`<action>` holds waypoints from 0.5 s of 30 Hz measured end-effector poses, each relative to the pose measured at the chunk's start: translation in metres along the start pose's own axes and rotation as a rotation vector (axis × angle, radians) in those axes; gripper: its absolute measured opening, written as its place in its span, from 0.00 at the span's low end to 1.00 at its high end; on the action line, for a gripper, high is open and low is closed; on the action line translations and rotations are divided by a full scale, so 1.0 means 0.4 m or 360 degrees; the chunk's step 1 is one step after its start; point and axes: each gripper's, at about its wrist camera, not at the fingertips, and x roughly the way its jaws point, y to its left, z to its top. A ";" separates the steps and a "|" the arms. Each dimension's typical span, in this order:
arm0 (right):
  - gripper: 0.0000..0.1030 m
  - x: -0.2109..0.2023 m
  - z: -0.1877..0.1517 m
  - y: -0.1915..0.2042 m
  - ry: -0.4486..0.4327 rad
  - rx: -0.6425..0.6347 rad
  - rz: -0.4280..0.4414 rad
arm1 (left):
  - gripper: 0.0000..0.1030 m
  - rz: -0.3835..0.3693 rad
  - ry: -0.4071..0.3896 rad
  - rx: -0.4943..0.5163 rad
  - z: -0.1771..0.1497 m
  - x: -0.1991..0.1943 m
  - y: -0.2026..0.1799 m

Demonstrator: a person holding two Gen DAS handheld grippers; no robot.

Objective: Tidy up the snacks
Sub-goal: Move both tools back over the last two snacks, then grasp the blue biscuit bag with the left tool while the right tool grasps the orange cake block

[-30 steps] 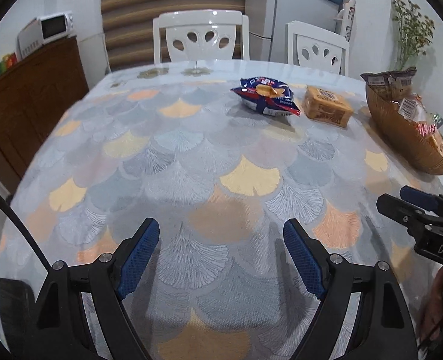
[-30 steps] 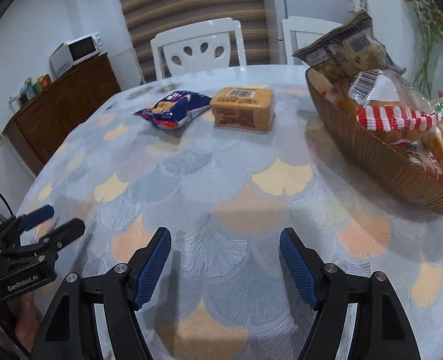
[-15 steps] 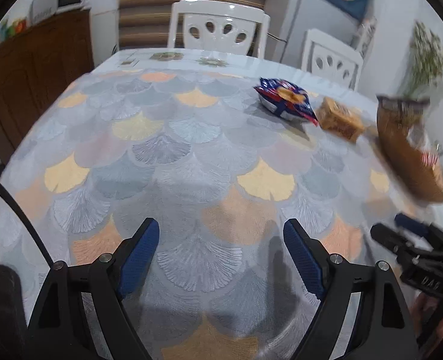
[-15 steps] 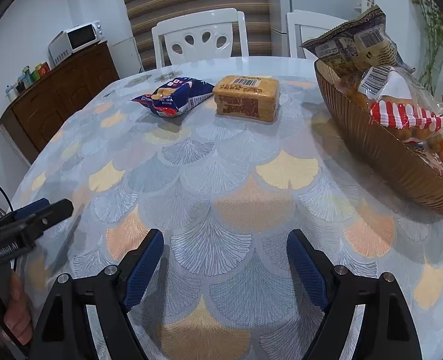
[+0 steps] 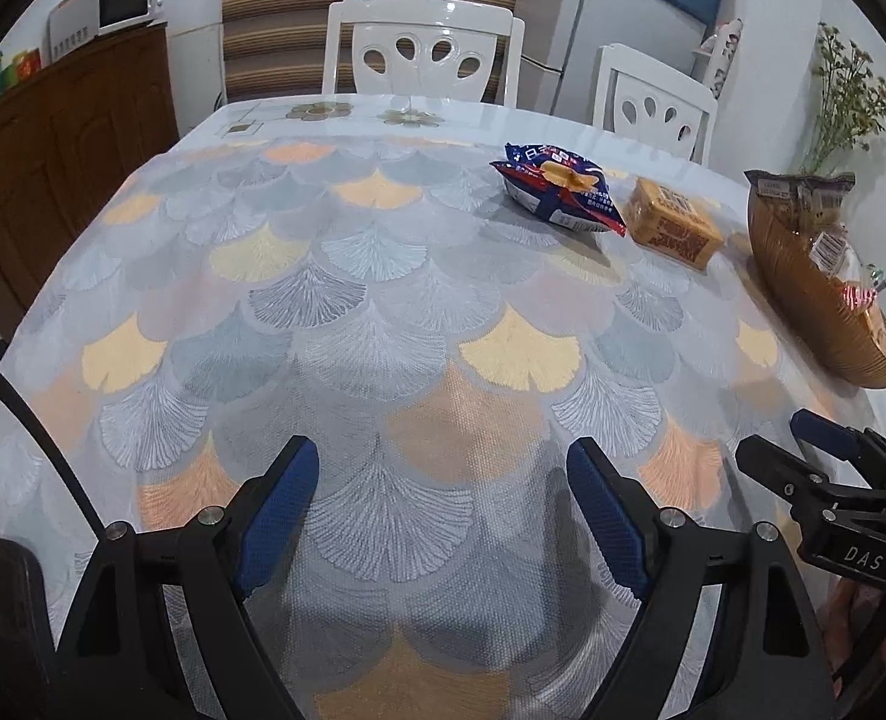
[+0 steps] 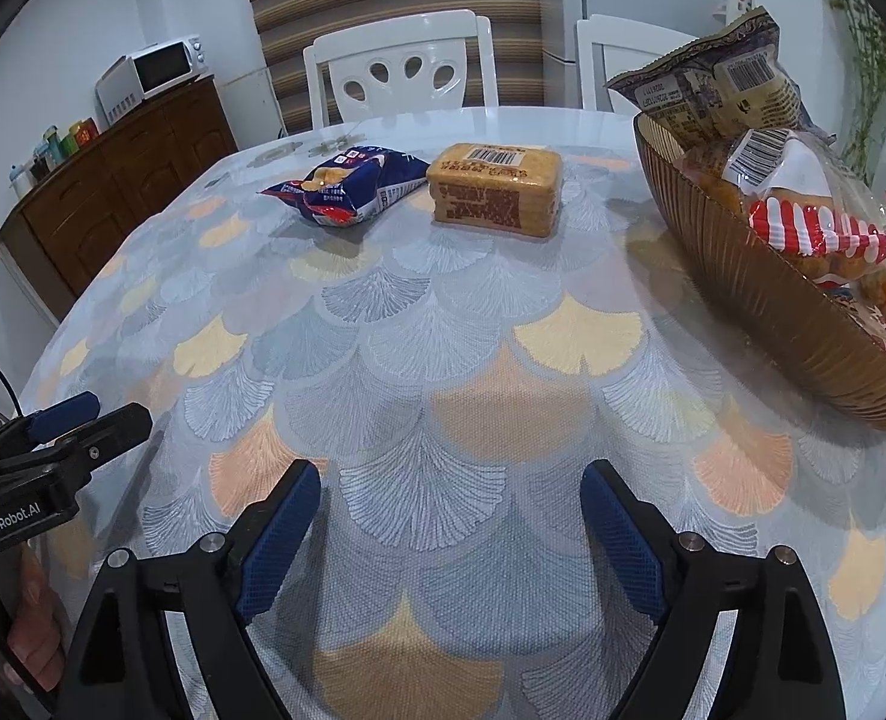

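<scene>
A blue snack bag (image 5: 557, 195) (image 6: 347, 185) and an orange wrapped block (image 5: 674, 222) (image 6: 497, 189) lie side by side at the far side of the table. To the right stands a brown ribbed basket (image 5: 803, 294) (image 6: 761, 306) holding several packets. My left gripper (image 5: 440, 486) hovers open over bare cloth near the front edge, nothing between its fingers. My right gripper (image 6: 449, 507), also near the front edge, has its jaws opening with nothing between them. Each gripper shows in the other's view: the right gripper (image 5: 803, 450) low on the right, the left gripper (image 6: 92, 417) low on the left.
The table carries a fan-patterned cloth (image 5: 353, 312). Two white chairs (image 5: 422, 51) (image 5: 659, 102) stand behind it. A dark wooden sideboard (image 5: 65, 162) with a microwave (image 5: 110, 6) is at the left, a fridge (image 5: 635, 30) at the back. A hand (image 6: 29, 642) grips the left handle.
The right gripper's jaws have widened. The left wrist view has swung and rolled a little, so the snacks and basket sit further right and lower. Nothing on the table has moved.
</scene>
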 end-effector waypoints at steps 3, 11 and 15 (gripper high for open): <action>0.90 0.010 0.006 0.002 0.0052 0.0001 0.0019 | 0.82 0.0001 0.0034 0.0081 0.018 0.001 -0.024; 0.90 0.009 0.141 -0.063 0.0102 0.0496 0.0246 | 1.00 -0.0166 -0.0176 0.0323 0.253 -0.027 -0.137; 0.90 0.040 0.200 -0.102 -0.0060 0.0650 0.0117 | 1.00 -0.0261 -0.0099 0.0320 0.356 0.079 -0.152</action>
